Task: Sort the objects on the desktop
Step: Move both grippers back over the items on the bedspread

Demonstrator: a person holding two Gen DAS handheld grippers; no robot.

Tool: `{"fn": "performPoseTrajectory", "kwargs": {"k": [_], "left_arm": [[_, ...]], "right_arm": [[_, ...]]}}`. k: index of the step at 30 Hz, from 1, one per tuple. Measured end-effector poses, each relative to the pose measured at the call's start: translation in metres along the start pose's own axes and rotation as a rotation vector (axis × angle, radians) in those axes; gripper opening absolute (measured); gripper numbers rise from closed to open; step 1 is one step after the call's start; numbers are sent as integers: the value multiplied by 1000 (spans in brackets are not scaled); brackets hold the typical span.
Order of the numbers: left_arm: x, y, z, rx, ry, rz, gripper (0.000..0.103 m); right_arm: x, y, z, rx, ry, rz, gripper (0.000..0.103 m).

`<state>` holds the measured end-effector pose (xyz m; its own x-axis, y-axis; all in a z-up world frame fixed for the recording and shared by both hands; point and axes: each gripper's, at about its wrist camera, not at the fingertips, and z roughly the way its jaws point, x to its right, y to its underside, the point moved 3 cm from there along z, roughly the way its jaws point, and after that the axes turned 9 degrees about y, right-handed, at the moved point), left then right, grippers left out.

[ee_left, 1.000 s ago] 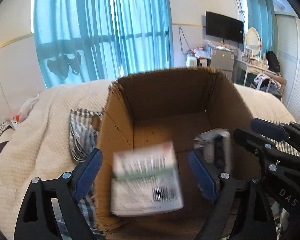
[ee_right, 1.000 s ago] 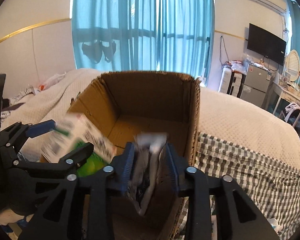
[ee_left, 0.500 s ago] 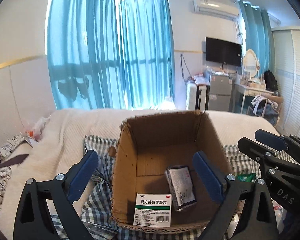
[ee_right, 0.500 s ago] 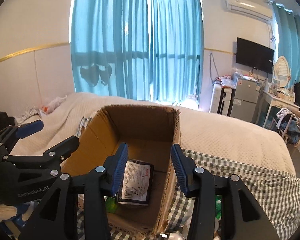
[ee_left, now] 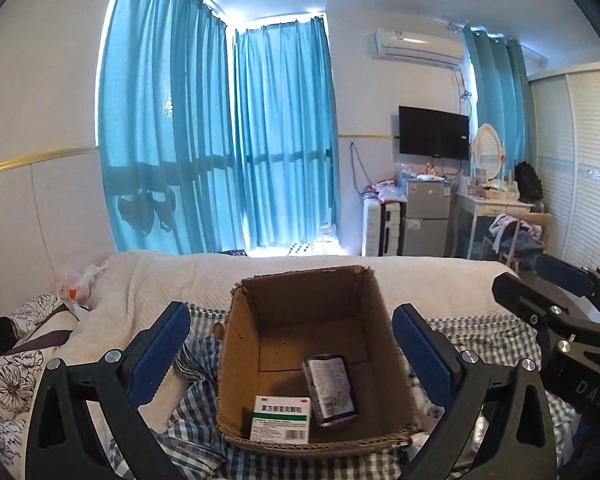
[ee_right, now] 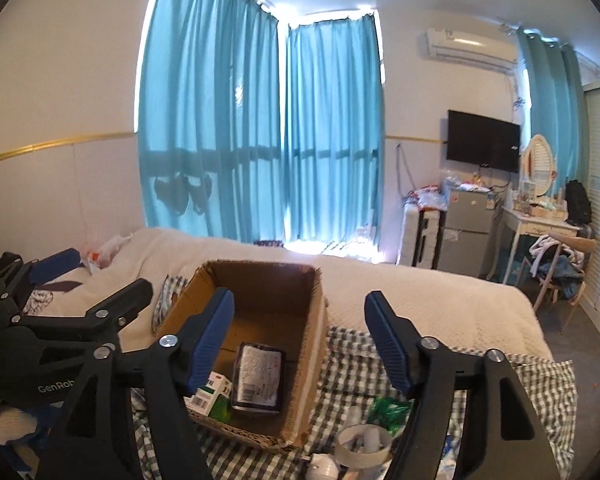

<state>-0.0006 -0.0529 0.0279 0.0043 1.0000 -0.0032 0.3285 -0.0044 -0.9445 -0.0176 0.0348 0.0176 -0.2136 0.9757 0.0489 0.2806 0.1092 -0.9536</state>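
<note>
Both grippers are pulling back, jaws just opening, nothing between them. Left gripper [ee_left: 291,348] is hanging wide; medicine box [ee_left: 282,419] and dark packet [ee_left: 332,390] are lying below it inside the cardboard box [ee_left: 236,364]. Right gripper [ee_right: 300,340] is gaping too; leftover tape roll [ee_right: 363,446] is sitting below its right finger, so it's nearer.

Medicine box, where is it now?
In the left wrist view, the medicine box lies in the cardboard box, front left, beside the dark packet.
</note>
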Motion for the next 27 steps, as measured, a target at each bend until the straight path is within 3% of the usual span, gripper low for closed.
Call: {"fn": "performPoseTrajectory", "kwargs": {"k": [2, 4, 7, 20, 27], "left_arm": [[5, -3, -6, 6, 10, -1, 103], [14, -5, -13, 15, 15, 5, 103], [28, -6, -18, 23, 34, 22, 103], [95, 4, 0, -40, 177, 20, 103], [131, 19, 19, -87, 223, 48, 103]], "right_arm": [[9, -2, -9, 10, 11, 8, 74], [21, -5, -21, 30, 24, 22, 92], [39, -9, -35, 63, 67, 40, 103], [115, 4, -65, 81, 206, 47, 103], [159, 30, -62, -11, 167, 91, 103]]}}
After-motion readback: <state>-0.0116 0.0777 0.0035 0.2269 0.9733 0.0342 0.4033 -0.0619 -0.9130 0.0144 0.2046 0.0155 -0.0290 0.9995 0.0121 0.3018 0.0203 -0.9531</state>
